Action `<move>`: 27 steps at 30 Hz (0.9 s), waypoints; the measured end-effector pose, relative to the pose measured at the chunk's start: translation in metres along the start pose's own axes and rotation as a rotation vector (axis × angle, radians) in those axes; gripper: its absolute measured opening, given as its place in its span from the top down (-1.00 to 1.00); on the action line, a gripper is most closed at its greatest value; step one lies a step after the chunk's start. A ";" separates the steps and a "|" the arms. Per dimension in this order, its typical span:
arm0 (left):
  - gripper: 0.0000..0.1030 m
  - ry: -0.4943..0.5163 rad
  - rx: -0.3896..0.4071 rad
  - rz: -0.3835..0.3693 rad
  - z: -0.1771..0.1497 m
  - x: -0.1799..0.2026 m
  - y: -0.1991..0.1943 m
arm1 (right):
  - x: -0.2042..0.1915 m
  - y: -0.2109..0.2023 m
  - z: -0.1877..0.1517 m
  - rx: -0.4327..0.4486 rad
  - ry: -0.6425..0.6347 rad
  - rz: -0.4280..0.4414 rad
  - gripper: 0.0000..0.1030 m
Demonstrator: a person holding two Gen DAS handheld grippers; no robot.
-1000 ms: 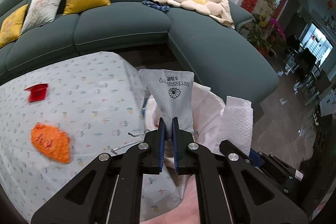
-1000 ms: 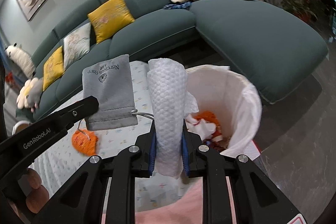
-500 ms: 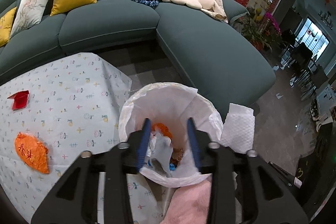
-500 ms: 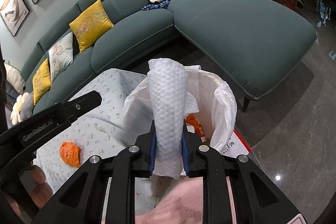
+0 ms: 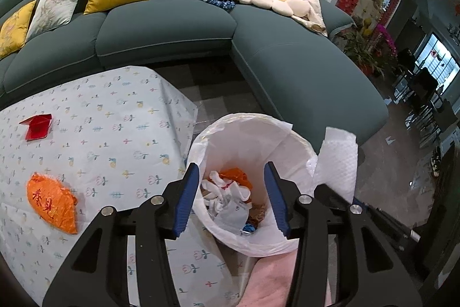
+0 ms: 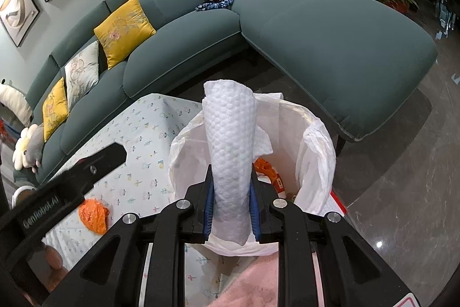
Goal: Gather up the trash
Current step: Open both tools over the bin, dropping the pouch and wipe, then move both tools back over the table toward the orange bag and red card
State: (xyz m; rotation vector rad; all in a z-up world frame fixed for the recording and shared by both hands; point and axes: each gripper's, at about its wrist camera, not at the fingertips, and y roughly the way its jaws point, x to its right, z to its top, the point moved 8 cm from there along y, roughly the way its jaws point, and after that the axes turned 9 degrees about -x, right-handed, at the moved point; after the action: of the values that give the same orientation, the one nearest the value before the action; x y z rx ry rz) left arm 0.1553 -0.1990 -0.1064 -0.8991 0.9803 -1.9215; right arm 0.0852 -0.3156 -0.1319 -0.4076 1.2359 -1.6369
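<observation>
1. Grippers, two: left gripper (image 5: pixel 232 196) above the bin mouth, jaws opening, nothing between them; right gripper (image 6: pixel 231 207) clamped on a paper towel (image 6: pixel 230 140).
2. One paper towel, rolled into a tube, long axis running straight out from the jaws, far end pointing up over the bin's far rim.
3. One trash bin (image 5: pixel 299 143), white-lined, directly below both sets of jaws, holding crumpled white and orange scraps.
4. Left of the jaws, on the patterned tablecloth (image 5: pixel 115 117): one orange wrapper (image 5: pixel 53 203), one red packet (image 5: pixel 38 126), well apart.
</observation>
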 end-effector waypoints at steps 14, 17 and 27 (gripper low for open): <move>-0.11 -0.071 0.005 0.040 -0.007 -0.034 -0.005 | -0.020 -0.002 0.020 0.049 -0.032 -0.044 -0.04; -0.12 -0.079 0.009 0.044 -0.009 -0.038 -0.008 | -0.025 -0.004 0.023 0.052 -0.043 -0.048 -0.05; -0.15 -0.126 0.017 0.060 -0.019 -0.060 -0.018 | -0.051 -0.005 0.005 0.031 -0.077 -0.035 -0.15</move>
State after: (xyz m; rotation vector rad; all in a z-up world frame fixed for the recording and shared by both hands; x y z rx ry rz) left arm 0.1601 -0.1335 -0.1132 -0.9579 0.9053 -1.7980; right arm 0.1086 -0.2745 -0.1110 -0.4712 1.1501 -1.6532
